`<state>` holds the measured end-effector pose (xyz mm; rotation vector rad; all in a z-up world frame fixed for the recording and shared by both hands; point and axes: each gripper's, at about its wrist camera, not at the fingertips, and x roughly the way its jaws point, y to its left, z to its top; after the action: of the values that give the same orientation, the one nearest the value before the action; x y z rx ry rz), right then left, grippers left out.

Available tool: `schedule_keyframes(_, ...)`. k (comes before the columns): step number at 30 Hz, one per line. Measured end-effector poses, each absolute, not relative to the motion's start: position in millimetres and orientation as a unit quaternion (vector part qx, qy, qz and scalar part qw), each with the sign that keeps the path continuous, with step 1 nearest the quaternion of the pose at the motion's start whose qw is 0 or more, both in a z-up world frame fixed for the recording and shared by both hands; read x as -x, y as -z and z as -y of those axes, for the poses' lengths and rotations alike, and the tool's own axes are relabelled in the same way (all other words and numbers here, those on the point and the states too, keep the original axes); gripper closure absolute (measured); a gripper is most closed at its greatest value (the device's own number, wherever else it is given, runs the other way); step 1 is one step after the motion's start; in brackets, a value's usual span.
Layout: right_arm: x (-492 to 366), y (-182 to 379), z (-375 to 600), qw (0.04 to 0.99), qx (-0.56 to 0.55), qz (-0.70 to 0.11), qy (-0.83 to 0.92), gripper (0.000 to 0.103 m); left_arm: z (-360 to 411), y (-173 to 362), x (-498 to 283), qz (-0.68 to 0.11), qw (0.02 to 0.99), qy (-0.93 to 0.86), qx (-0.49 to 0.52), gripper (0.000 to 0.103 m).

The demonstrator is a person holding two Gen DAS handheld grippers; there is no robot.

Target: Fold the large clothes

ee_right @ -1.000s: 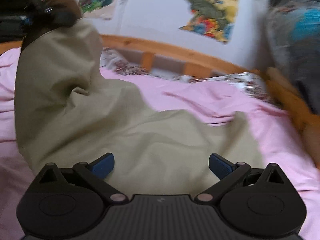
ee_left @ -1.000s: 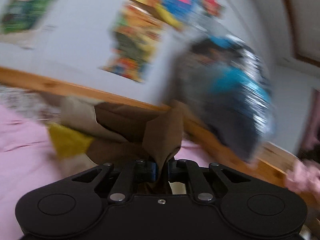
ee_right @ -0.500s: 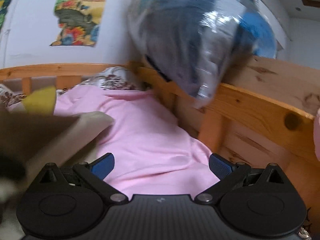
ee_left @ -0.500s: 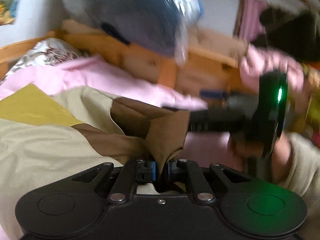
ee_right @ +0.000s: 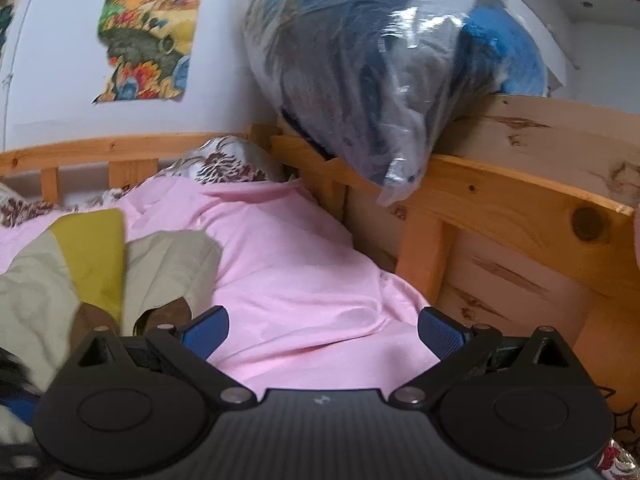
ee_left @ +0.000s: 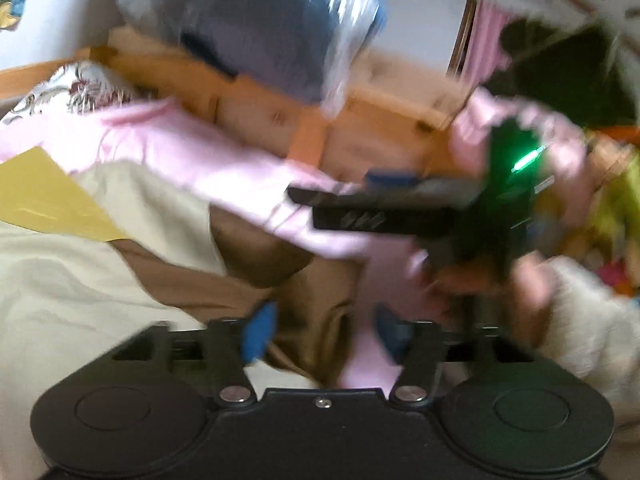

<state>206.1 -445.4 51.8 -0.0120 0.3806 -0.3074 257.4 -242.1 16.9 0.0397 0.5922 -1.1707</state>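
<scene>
The left gripper (ee_left: 320, 330) is tilted down over the brown fold of the garment (ee_left: 92, 296), its fingers just opened and spread around the cloth. The right gripper (ee_right: 322, 330) is held with fingers apart over bare pink sheet (ee_right: 288, 264) near the bed's wooden rail (ee_right: 500, 200); the garment is spread towards the left.

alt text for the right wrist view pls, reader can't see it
The open right gripper hovers, holding nothing, over a pink bedsheet. A beige, brown and yellow garment lies at left. A clear plastic bag stuffed with clothes rests on the wooden bed frame behind.
</scene>
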Motion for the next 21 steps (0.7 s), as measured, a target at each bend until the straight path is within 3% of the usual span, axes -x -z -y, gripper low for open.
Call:
schedule_keyframes(5, -203.5, -54.4, 449.4, 0.972, -0.022, -0.181, 0.149, 0.0, 191.6, -51.4, -226.9, -0.243, 0.808, 0.533, 0.066, 0.016)
schedule_keyframes(10, -202.3, -56.5, 439.8, 0.977, -0.07, -0.169, 0.107, 0.0, 143.8, -67.1, -229.6, -0.225, 0.899, 0.358, 0.113, 0.001)
schedule_keyframes(17, -222.9, -35.1, 393.7, 0.974, -0.038, -0.218, 0.043, 0.0, 136.4, -16.3, -288.7, -0.344, 0.904, 0.212, 0.14, 0.005)
schedule_keyframes(21, -229.9, -16.8, 387.6, 0.969, -0.024, -0.24, 0.048, 0.001, 135.0, 3.2, -283.1, -0.336, 0.906, 0.217, 0.143, 0.001)
